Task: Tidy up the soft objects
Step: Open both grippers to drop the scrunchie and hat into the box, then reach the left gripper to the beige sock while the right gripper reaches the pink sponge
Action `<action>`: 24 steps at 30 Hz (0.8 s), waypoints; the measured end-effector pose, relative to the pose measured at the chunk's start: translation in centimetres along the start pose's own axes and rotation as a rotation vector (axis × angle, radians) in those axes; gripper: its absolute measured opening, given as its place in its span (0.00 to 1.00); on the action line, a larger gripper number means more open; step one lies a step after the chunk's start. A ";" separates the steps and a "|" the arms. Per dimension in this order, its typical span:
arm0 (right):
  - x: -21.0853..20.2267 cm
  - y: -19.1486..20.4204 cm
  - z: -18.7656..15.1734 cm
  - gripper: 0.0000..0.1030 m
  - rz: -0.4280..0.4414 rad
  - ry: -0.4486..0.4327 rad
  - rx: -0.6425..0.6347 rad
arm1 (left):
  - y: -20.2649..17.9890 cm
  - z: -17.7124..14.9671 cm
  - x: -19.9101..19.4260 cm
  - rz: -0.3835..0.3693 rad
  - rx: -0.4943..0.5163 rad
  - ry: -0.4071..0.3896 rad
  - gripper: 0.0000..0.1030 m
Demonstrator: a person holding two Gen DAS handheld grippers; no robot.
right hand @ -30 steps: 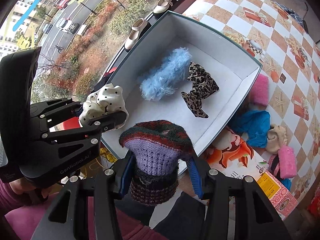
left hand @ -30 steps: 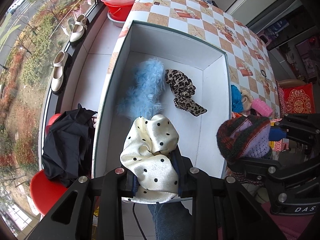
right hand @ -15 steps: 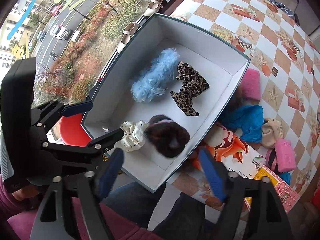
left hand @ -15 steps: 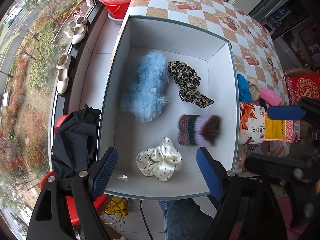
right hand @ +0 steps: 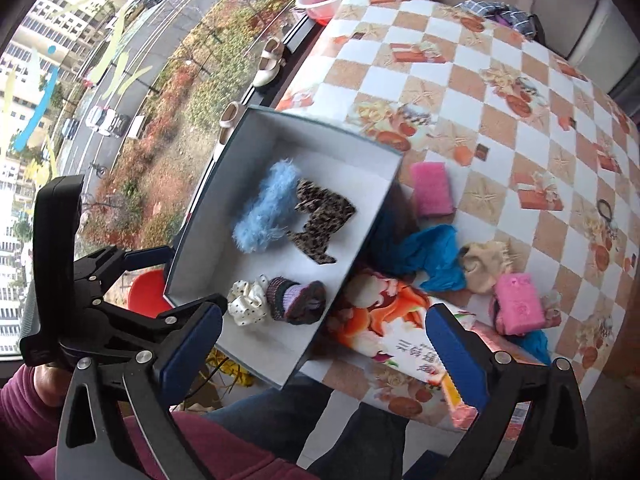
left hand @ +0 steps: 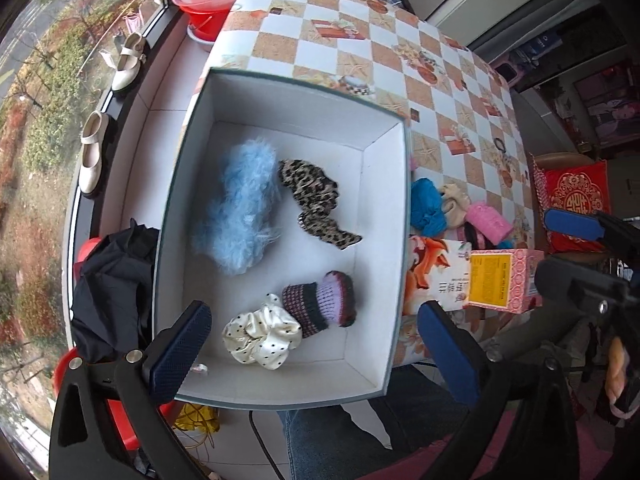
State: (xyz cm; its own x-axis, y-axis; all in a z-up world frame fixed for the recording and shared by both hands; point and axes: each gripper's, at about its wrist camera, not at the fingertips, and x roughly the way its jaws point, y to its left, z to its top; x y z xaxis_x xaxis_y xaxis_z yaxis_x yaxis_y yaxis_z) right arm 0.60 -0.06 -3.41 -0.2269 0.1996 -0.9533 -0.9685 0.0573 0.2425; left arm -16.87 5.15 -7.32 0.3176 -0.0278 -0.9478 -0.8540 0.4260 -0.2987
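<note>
Soft objects are sitting partly sorted. Left wrist view: the white open-topped cardboard box (left hand: 384, 184) is holding four: a fluffy light-blue scrunchie (left hand: 240, 208), a leopard-print scrunchie (left hand: 316, 200), a cream satin scrunchie with black dots (left hand: 262, 334) and a purple-and-maroon knitted cuff (left hand: 320, 306), the last two touching near the box's 6 o'clock wall. The left gripper (left hand: 312, 344) is hanging over them, jaws having just been opening, now released, nothing between the pads. Unsorted pieces are waiting on the checked orange-and-white tablecloth (left hand: 360, 40) at 3 o'clock of the box: a bright blue cloth (left hand: 426, 204), a beige scrunchie (left hand: 454, 204) and a pink fuzzy pad (left hand: 488, 220).

Right wrist view: the right gripper (right hand: 324, 348) is likewise released and empty, jaws having just been opening. The blue cloth, long axis running 8 to 2 o'clock, is lying at 1 o'clock of it, just beside the box's outer wall; a second pink pad (right hand: 432, 190) is lying near 12. The right gripper is looking the nearer one, so the next pick probably falls to it. A printed carton (right hand: 384, 340) is lying directly below, between gripper and cloth. A window with a street beyond is filling the 9 to 12 o'clock side.
</note>
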 end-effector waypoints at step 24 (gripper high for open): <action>9.9 -22.2 0.1 1.00 0.011 0.338 0.213 | -15.7 4.9 6.4 0.148 0.244 0.139 1.00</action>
State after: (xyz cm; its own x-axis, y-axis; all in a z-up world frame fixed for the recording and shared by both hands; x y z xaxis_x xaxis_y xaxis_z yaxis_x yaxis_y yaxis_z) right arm 19.89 0.79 -18.25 -0.2927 -0.1295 -0.9474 -0.9308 0.2656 0.2512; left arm 0.56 2.72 -8.16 0.1231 -0.0657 -0.9902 -0.7573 0.6387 -0.1365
